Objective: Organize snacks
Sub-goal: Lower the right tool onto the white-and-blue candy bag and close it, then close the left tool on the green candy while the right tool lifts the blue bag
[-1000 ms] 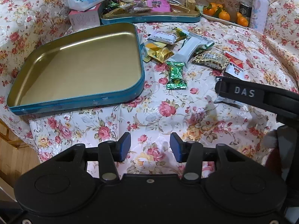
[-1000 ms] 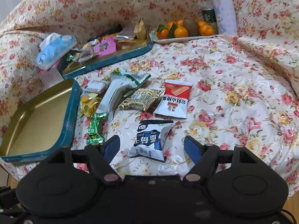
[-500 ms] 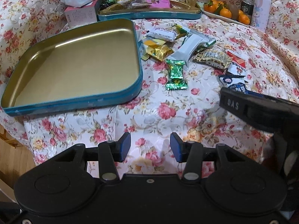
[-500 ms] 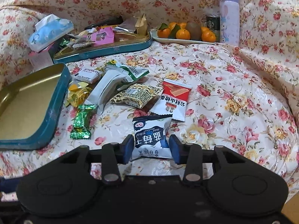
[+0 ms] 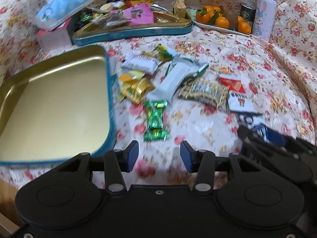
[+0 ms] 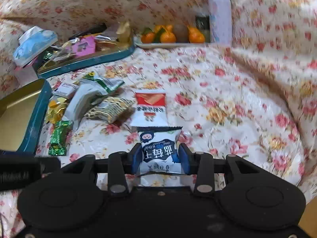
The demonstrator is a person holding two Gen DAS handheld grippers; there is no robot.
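Loose snack packets lie on the floral cloth: a green candy, a gold one, a long white bar, a patterned packet and a red-and-white packet. My right gripper is shut on a blue-and-white snack packet, also seen in the left wrist view. My left gripper is open and empty, just short of the green candy. An empty blue tin tray lies to its left.
A second blue tin filled with snacks sits at the back. A tissue pack lies beside it. A plate of oranges, a can and a lilac bottle stand at the back right.
My right gripper closed on the blue-and-white packet and lifted it slightly. My left gripper moved forward toward the green candy and stays open.
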